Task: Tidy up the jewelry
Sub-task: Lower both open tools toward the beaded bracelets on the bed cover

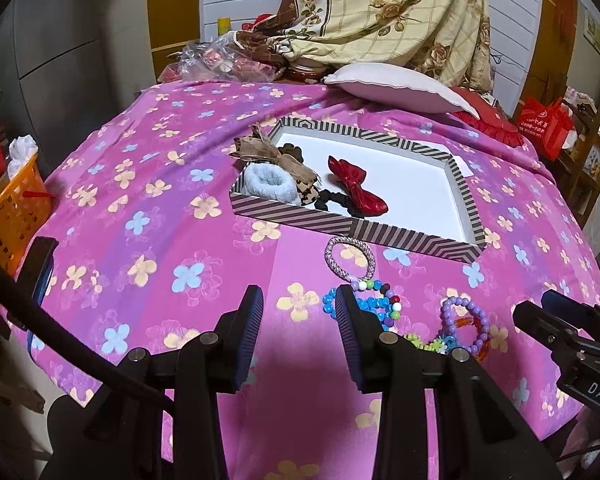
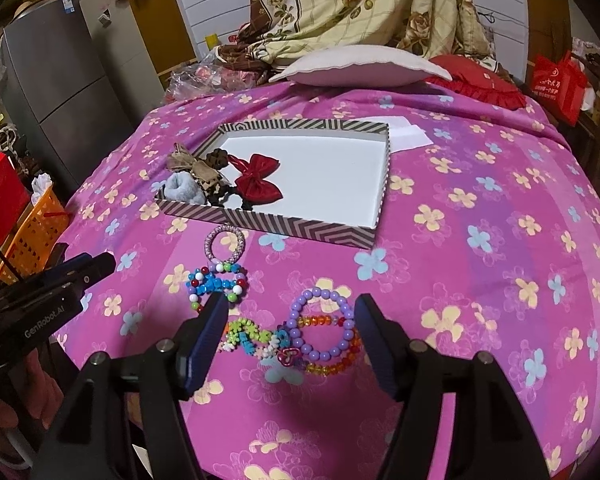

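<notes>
We see a bed under a pink flowered sheet (image 2: 480,208), and on it a shallow striped box (image 2: 296,228) with a white floor. In its left part lie a red bow (image 2: 258,182), a pale blue fluffy scrunchie (image 2: 184,190), a brown ribbon bow (image 2: 192,166) and black hair ties (image 1: 340,200). Just in front of the box, on the sheet, the bracelets lie in a loose string: a pink woven bracelet (image 2: 225,245) nearest the box wall, then a bracelet of mixed coloured beads (image 2: 216,284), then a green and white flower-bead piece (image 2: 252,338), and a purple bead bracelet (image 2: 322,324) overlapping a rainbow bead bracelet (image 2: 332,366).

Our right gripper (image 2: 288,320) stands with its jaws wide apart on either side of the purple and rainbow bracelets; the pads do not press on them. Our left gripper (image 1: 298,312) is spread open too, with only bare sheet between its fingers; its right finger (image 1: 346,320) covers part of the mixed bead bracelet. A white pillow (image 2: 360,66) lies beyond the box
</notes>
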`<state>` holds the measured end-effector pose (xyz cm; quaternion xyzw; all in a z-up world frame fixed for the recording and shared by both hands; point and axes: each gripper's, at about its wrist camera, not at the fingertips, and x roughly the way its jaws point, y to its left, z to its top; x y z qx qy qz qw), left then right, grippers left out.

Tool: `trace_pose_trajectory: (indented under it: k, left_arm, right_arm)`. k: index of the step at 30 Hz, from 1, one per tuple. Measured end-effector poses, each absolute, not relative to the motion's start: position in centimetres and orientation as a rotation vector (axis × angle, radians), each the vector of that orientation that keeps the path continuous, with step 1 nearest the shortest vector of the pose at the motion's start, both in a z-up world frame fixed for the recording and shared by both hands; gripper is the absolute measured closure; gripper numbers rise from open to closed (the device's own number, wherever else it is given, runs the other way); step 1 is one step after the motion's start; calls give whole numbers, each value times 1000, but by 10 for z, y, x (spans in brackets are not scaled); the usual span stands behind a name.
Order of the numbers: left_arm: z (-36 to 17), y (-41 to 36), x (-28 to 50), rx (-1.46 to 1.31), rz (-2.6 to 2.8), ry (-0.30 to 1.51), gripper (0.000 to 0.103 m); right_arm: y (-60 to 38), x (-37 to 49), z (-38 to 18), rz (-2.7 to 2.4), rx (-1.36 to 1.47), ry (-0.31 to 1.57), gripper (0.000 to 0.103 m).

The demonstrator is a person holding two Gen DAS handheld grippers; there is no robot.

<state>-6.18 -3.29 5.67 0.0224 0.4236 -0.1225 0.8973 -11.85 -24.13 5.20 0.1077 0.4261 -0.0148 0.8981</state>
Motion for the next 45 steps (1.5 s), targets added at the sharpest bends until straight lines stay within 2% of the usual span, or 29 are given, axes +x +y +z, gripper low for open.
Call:
trace_pose_trajectory:
  k: [11,26,45]
  left_arm:
    - [57,-33,-63,48,-255,877,53]
    - [55,-34,-69,48,-254,889,53]
    - [15,-10,-41,-69,-294,1062,53]
  right_arm:
    - [-241,-126,54,-36,217,874,30]
    - [-243,-127,54,-36,209,891,29]
    - [-278,-127,18,-89,247,954,29]
